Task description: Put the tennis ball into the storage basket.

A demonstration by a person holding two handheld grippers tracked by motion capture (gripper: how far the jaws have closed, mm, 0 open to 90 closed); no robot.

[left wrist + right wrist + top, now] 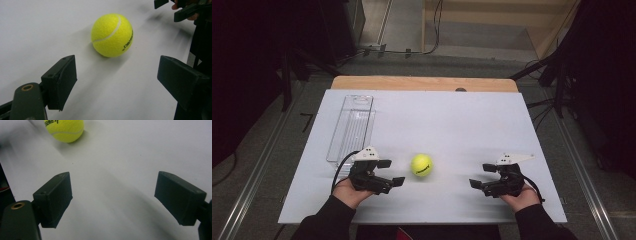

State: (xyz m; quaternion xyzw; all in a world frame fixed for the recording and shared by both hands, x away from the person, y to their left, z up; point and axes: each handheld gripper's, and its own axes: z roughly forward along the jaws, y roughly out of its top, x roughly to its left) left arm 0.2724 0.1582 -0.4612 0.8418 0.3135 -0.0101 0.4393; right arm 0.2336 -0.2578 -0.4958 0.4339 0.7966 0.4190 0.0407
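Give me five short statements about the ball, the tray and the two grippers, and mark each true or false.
1. The tennis ball lies on the white board between the two grippers. True.
2. The left gripper is shut on the ball. False: its fingers are open, the ball ahead of them.
3. The clear tray holds the ball. False: the ball lies outside it.
4. The right gripper is open. True.
5. The tray is on the person's right. False: it is on the left.
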